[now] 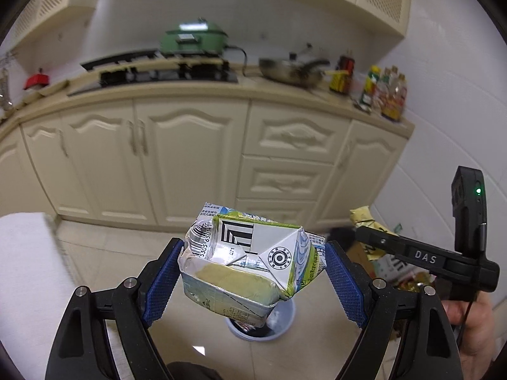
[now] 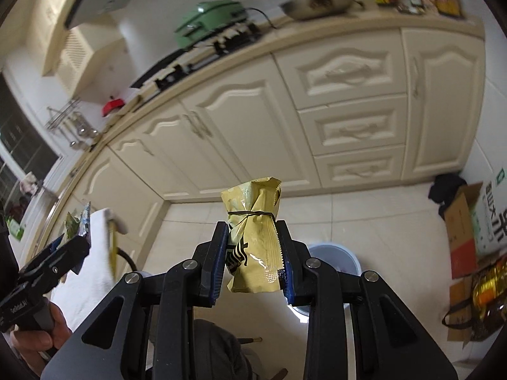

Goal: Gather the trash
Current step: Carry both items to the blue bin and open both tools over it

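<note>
Squashed flat on one side, the milk carton [image 1: 250, 259] sits right in front of my left camera, pinched between the blue pads of my left claw [image 1: 253, 272], and it hangs over the round bin [image 1: 286, 323] on the floor. My right claw [image 2: 253, 253] is squeezed on a yellow snack bag [image 2: 253, 240] tied with a band, with the same bin just behind it. I think the carton could slip and land on the tiles if I let go while my hands are moving, and the light bag could miss the rim.
</note>
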Available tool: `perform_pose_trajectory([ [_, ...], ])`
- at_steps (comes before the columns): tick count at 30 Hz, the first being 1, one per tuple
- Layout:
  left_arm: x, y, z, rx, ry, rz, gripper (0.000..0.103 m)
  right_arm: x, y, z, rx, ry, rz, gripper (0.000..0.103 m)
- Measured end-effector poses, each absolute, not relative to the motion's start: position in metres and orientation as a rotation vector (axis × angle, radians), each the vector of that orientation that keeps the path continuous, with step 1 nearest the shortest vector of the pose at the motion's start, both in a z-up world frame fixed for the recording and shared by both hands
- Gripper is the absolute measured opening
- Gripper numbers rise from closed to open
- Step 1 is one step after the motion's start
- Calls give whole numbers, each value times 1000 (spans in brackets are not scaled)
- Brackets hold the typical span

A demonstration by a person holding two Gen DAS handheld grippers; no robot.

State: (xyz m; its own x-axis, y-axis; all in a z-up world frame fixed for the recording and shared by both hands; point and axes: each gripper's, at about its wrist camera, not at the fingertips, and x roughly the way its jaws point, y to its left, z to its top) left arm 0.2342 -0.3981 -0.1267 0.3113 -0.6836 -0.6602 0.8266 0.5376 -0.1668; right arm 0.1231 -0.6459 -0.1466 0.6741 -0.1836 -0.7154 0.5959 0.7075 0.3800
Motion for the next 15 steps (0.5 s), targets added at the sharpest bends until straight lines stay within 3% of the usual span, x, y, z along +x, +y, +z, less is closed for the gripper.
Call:
perform_pose_trajectory([
  [12,319,-567,-198,366,959,-1034,87,132,-704,-222,773,789,-517,32],
  [15,340,-588,-217,391,1021,-987,93,130,-713,-238,821,809,-542,43],
])
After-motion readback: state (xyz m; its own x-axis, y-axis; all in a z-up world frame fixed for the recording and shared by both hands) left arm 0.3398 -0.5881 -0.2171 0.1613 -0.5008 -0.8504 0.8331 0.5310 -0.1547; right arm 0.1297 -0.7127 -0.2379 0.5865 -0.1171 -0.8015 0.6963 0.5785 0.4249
